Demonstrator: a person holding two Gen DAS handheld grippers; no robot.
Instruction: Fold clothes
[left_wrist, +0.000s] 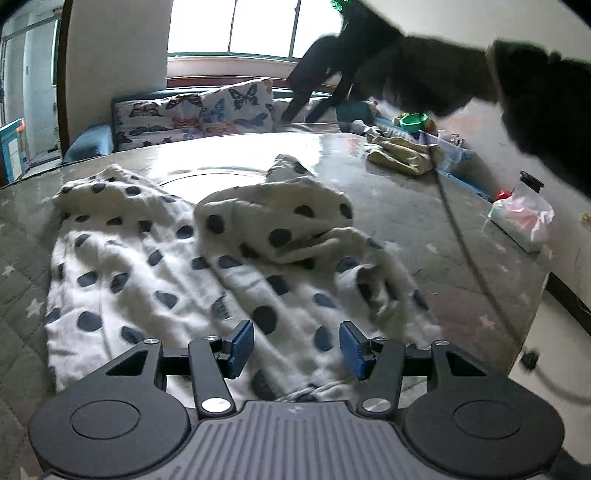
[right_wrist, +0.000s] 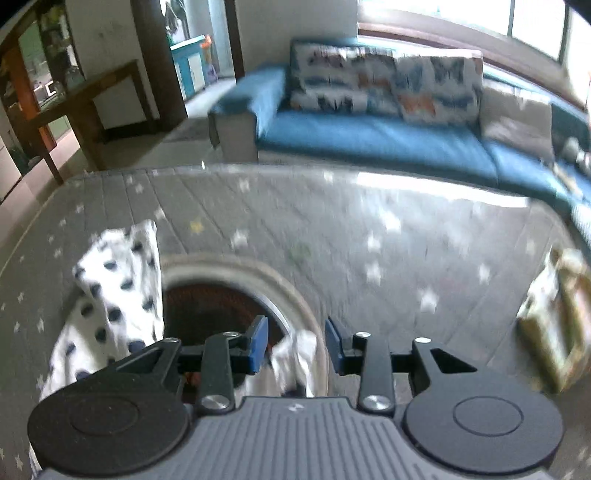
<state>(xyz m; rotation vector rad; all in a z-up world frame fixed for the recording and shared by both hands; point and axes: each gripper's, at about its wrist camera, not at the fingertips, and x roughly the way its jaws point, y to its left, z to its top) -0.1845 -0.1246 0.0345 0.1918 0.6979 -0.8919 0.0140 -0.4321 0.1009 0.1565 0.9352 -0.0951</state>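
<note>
Table: grey star-quilted cover (left_wrist: 406, 221), blue sofa (right_wrist: 369, 136) behind.
Garment: white dotted cloth (left_wrist: 155, 266), rumpled.
Left gripper (left_wrist: 296, 345): parted, empty.
Right gripper (right_wrist: 295, 341): parted, gripping nothing.

The left gripper (left_wrist: 296, 345) is pointing downward at a slant, its blue-padded jaws standing apart with nothing pressed between them. The right gripper (right_wrist: 296, 345) is tilting down more steeply, its jaws parted as well, a narrower gap than the left's, with the pads clamping nothing. In the left wrist view, the right gripper (left_wrist: 317, 92) is reaching across the upper frame as a dark blurred shape on a dark sleeve (left_wrist: 461, 70).
</note>
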